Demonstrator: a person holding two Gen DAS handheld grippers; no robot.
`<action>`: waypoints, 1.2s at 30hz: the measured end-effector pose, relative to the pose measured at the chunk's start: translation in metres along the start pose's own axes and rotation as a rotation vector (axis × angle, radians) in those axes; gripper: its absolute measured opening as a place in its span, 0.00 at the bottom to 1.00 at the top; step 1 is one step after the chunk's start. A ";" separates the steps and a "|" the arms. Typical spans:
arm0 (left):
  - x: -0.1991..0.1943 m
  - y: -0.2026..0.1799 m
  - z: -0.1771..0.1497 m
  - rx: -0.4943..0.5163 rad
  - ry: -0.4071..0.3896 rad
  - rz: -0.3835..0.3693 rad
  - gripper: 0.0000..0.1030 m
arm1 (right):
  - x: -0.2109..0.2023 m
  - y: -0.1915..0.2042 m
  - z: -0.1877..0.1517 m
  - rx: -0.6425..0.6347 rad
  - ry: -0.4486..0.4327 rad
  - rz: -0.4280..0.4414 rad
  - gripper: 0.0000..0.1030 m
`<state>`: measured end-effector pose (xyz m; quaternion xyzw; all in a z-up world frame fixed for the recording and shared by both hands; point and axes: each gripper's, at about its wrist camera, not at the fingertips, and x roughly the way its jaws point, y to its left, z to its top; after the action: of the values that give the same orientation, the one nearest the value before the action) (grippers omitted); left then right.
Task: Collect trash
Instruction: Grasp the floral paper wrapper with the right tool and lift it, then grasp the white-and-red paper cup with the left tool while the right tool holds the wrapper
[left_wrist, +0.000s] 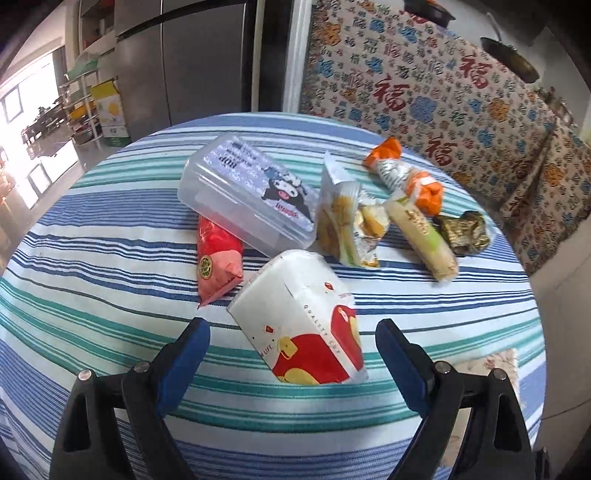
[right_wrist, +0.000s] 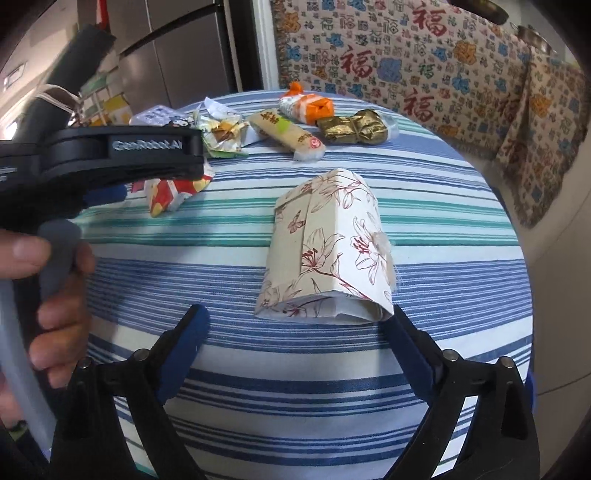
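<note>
Several pieces of trash lie on the striped counter: a red wrapper, a clear plastic box, a white-red pack between the open left tongs. Only the right wrist view shows a floral paper packet before the open, empty right tongs.

Left gripper angled steeply down, jaws spread wide, blue pads clear on both sides, nothing pressed between them. Seen from the right wrist view as a black body reaching in from the left edge, gripped by a hand with fingers curled round a grey handle. Right gripper likewise tilted downward, jaws wide apart, blue pads bare, right-hand fingertip just beside the near edge of what lies ahead, whether touching unclear.
</note>
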<state>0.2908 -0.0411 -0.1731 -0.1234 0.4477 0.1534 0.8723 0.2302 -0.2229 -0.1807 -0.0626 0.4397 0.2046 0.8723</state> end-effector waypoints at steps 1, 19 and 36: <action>0.007 0.005 0.000 -0.006 0.009 0.026 0.88 | 0.000 -0.002 0.000 0.008 -0.002 0.004 0.92; -0.042 0.077 -0.046 0.507 0.050 -0.256 0.61 | 0.004 0.002 -0.004 -0.022 0.029 -0.043 1.00; -0.021 0.082 -0.043 0.419 0.011 -0.157 1.00 | 0.014 -0.006 0.013 0.000 0.072 -0.039 0.99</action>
<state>0.2165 0.0159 -0.1862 0.0252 0.4635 -0.0122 0.8856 0.2492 -0.2205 -0.1844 -0.0784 0.4697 0.1852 0.8596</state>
